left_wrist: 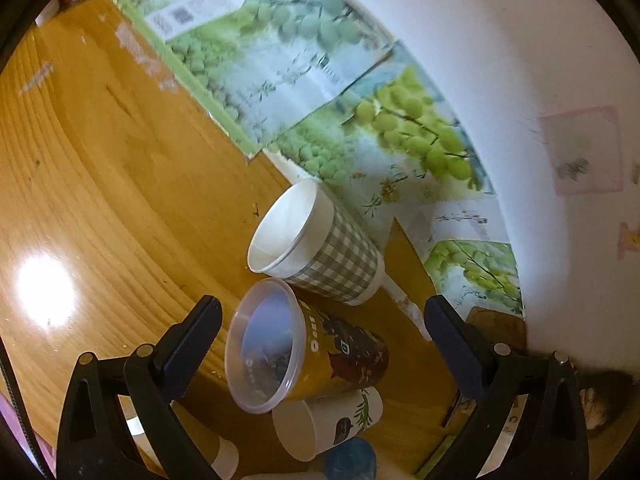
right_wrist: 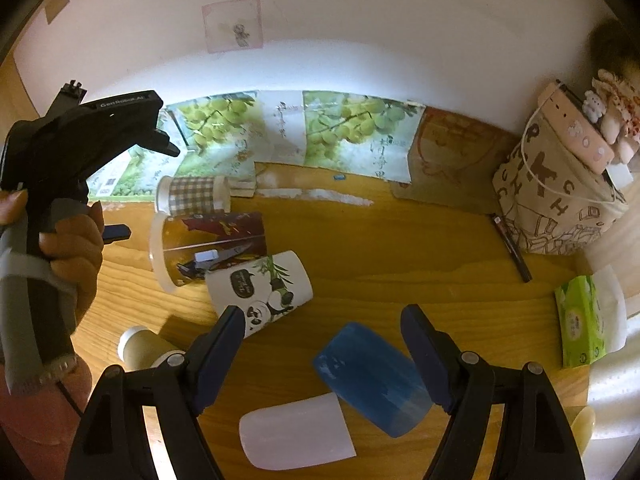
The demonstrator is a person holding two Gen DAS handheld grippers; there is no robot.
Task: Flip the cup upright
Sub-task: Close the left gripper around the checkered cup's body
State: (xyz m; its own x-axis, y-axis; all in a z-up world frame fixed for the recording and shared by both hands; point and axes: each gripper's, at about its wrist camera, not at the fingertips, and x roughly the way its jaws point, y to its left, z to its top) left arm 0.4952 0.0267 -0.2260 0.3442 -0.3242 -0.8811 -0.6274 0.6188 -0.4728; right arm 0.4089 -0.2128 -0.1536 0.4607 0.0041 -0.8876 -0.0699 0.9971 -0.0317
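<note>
Several cups lie on their sides on the wooden table (right_wrist: 380,256). A grey checked paper cup (left_wrist: 320,246) (right_wrist: 194,196) lies farthest back. A clear printed plastic cup (left_wrist: 304,356) (right_wrist: 212,248) lies in front of it, between the fingers of my open left gripper (left_wrist: 320,312). A white panda cup (left_wrist: 332,420) (right_wrist: 260,290) lies nearer. A blue cup (right_wrist: 372,380) lies between the fingers of my open right gripper (right_wrist: 322,320), untouched. A white cup (right_wrist: 296,432) lies below it. A brown paper cup (right_wrist: 140,346) lies at the left.
The left hand-held gripper (right_wrist: 80,152) shows at the left of the right wrist view. Grape-print sheets (right_wrist: 344,136) lean along the white wall. A lettered cloth bag (right_wrist: 560,200), a pen (right_wrist: 512,248) and a green tissue pack (right_wrist: 580,320) are at the right.
</note>
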